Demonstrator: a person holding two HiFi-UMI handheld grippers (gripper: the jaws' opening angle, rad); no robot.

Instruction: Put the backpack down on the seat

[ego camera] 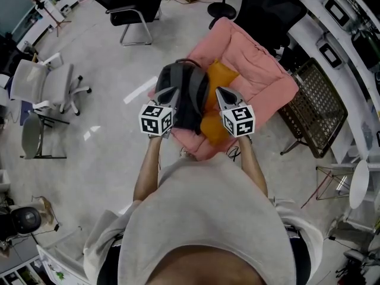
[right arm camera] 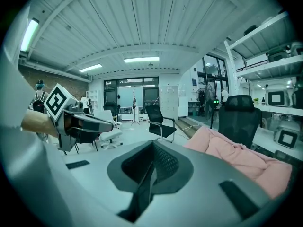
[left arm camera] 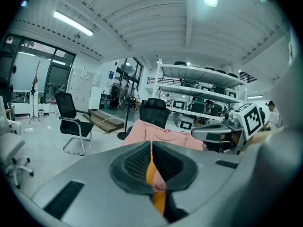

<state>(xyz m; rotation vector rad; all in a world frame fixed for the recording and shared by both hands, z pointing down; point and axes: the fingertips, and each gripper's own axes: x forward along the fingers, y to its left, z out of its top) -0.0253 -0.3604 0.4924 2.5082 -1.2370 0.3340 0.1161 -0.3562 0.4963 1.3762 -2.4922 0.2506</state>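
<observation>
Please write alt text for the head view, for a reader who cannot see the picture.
Seen from above, a person holds a left tool and a right tool, both closed, at either side of a dark backpack over a pink padded seat with orange cushions. Office chairs stand on the grey floor beyond.

Grey glossy concrete floor (ego camera: 101, 135) reflecting white ceiling strip light (left arm camera: 72, 23); black cantilever office chair (ego camera: 127, 8) standing near white swivel chair (ego camera: 43, 83).

black chair (ego camera: 135, 8), white chair (ego camera: 43, 81), perhaps wire rack (ego camera: 320, 107).
</observation>
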